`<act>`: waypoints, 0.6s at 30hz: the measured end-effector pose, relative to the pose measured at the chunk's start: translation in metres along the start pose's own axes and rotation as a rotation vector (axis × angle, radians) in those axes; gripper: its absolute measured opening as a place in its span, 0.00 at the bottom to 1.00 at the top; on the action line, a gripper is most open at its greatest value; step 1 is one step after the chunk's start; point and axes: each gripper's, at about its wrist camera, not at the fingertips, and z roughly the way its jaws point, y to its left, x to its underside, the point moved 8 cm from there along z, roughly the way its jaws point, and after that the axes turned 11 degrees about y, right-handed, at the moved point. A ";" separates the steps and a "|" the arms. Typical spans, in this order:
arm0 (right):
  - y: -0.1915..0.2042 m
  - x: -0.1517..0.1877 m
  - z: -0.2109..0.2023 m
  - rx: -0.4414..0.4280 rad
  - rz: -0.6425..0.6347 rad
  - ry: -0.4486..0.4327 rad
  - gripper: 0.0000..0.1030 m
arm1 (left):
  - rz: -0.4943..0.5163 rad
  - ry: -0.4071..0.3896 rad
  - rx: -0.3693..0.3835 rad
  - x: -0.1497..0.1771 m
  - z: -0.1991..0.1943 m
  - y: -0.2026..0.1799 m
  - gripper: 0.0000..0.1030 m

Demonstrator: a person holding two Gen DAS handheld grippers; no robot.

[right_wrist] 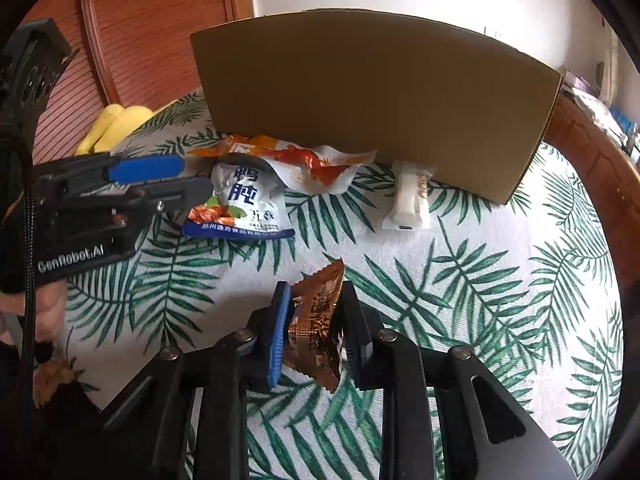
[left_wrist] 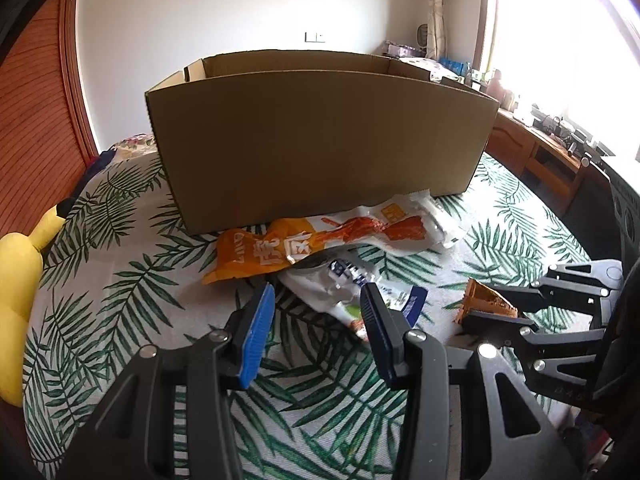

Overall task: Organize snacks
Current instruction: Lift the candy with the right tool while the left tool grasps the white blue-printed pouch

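— What have your tongs got right now?

— My right gripper [right_wrist: 314, 330] is clamped on a small gold foil packet [right_wrist: 318, 332], crinkled and shiny with a saw-tooth edge. It's pinched flat between the blue ribbed pad and the black one, above the bedspread [right_wrist: 500, 320]. My left gripper [left_wrist: 318, 320] holds nothing; its fingers stand apart, hovering over a white and blue pouch [right_wrist: 250, 204].

— And the other snacks?

— All out on the cloth. The white and blue pouch is glossy plastic with blue lettering. Its top end is tucked under a bigger orange and white bag [left_wrist: 320, 240], creased and lying flat against the foot of the box. To the right of that is a narrow clear wrapper with white sticks [right_wrist: 410, 198], its far end touching the box wall.

— What's in the box?

— I can't tell. The cardboard box [left_wrist: 320, 136] is plain brown, open on top, and only its outer wall and a strip of the inner far wall show.

— Anything else nearby?

— The bedspread is white with green palm leaves. A yellow plush toy [left_wrist: 18, 280] lies at the left edge.
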 end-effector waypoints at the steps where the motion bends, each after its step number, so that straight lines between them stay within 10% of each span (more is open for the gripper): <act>1: -0.004 0.002 -0.001 0.007 -0.001 0.000 0.20 | -0.003 -0.001 0.003 -0.002 0.001 -0.002 0.44; 18: -0.041 0.008 -0.007 0.032 0.004 -0.029 0.22 | -0.011 0.039 -0.080 -0.019 0.026 -0.024 0.45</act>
